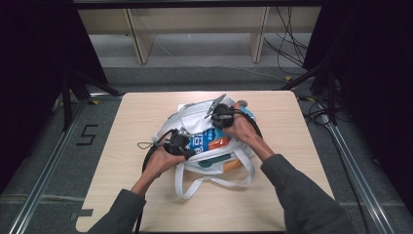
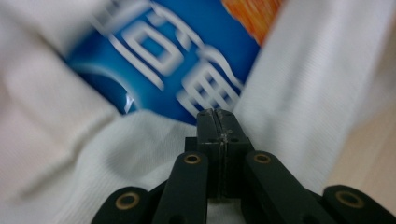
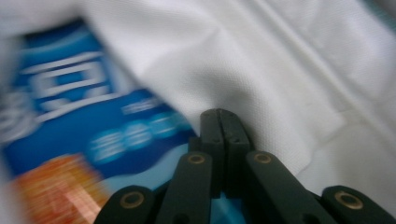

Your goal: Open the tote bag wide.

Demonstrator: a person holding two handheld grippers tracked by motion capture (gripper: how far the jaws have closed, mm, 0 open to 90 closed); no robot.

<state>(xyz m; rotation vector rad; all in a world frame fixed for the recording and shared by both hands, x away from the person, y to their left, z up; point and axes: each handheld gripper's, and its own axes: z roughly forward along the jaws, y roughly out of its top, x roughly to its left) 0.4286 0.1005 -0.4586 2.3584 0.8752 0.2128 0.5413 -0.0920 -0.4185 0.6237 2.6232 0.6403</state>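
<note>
At near table (image 1: 146, 204) edge: two forearms enter, one gripper per hand. Mid-table: one white tote bag (image 1: 195, 122), mouth spread, two strap loops trailing toward person. Left gripper (image 1: 181, 145) at bag's left rim, jaws pressed together, fabric edge apparently pinched. Right gripper (image 1: 221, 117) at far-right rim, jaws likewise together on cloth. Between grippers, inside bag: one blue snack packet (image 1: 207, 139), orange patch, white lettering.
</note>
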